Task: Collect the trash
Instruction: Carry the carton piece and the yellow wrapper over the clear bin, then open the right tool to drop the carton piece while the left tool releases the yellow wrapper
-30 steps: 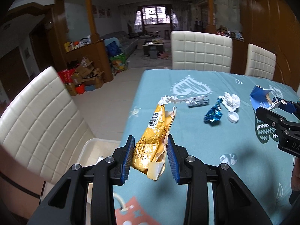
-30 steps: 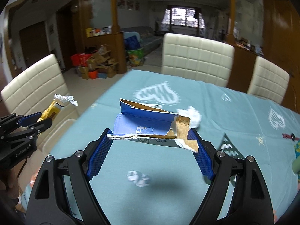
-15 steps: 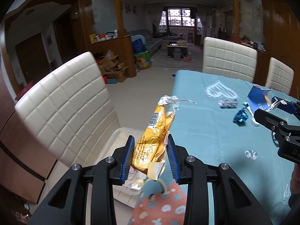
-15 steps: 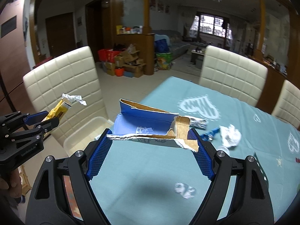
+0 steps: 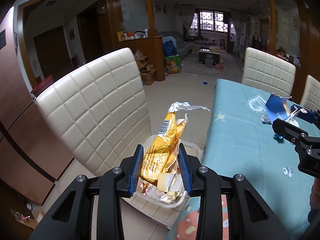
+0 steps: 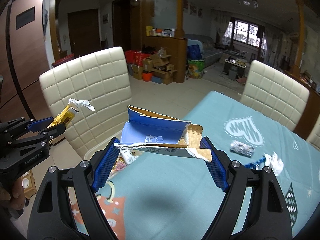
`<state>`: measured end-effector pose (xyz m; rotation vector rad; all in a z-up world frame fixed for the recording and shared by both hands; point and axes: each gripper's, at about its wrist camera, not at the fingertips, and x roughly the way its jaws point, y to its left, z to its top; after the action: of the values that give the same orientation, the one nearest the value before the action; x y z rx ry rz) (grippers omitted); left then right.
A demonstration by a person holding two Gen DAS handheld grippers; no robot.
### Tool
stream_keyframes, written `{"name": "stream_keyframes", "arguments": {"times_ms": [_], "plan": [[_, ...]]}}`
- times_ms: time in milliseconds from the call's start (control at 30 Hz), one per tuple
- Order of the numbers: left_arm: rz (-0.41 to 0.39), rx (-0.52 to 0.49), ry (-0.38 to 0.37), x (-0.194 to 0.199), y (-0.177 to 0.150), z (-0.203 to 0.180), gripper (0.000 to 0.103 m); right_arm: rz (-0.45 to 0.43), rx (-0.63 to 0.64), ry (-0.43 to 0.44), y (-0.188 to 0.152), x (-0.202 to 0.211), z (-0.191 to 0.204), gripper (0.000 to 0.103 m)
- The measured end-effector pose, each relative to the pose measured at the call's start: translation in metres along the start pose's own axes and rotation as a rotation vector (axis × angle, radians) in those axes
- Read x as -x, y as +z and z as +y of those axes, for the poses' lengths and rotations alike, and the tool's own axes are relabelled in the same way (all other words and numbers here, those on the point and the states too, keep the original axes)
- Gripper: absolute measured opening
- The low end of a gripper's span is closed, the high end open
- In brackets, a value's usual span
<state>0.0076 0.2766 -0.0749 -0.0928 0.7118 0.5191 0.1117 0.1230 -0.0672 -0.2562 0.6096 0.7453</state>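
My left gripper (image 5: 161, 168) is shut on a crumpled yellow snack wrapper (image 5: 162, 152) and holds it above a clear plastic bin (image 5: 170, 197) on the floor beside the table. The bin holds several scraps. My right gripper (image 6: 159, 166) is shut on a torn blue cardboard box (image 6: 156, 138) above the table's left edge. The left gripper with the wrapper (image 6: 64, 118) shows at the left of the right wrist view; the right gripper with the box (image 5: 278, 110) shows at the right of the left wrist view.
The table has a teal cloth (image 6: 180, 190). On it lie a silver wrapper (image 6: 242, 149), a blue foil wrapper (image 6: 257, 162) and a white crumpled tissue (image 6: 277, 163). A cream chair (image 5: 96, 108) stands left of the bin. More chairs (image 6: 274, 96) stand at the far side.
Both grippers have swung left from over the table toward the table's edge. The yellow wrapper now hangs over the bin. The blue box has come near the edge. Both grips are unchanged.
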Motion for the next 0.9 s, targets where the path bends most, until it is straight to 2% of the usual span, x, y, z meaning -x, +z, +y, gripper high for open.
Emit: {"name": "stream_keyframes", "arguments": {"times_ms": [333, 567, 600, 633, 700, 900], "plan": [[0.006, 0.039, 0.038, -0.024, 0.013, 0.027, 0.034, -0.005, 0.039, 0.061, 0.029, -0.035, 0.022, 0.082], [0.023, 0.067, 0.057, -0.043, 0.017, 0.039, 0.034, -0.012, 0.072, 0.138, 0.044, -0.060, 0.036, 0.082], [0.025, 0.076, 0.059, -0.046, 0.017, 0.041, 0.034, -0.008, 0.069, 0.148, 0.045, -0.064, 0.037, 0.084], [0.026, 0.080, 0.058, -0.049, 0.017, 0.042, 0.034, 0.000, 0.064, 0.163, 0.046, -0.069, 0.038, 0.091], [0.037, 0.086, 0.059, -0.056, 0.018, 0.043, 0.035, 0.001, 0.050, 0.179, 0.047, -0.076, 0.037, 0.094], [0.054, 0.071, 0.050, -0.070, 0.020, 0.036, 0.035, 0.038, 0.025, 0.153, 0.038, -0.091, 0.027, 0.094]]}}
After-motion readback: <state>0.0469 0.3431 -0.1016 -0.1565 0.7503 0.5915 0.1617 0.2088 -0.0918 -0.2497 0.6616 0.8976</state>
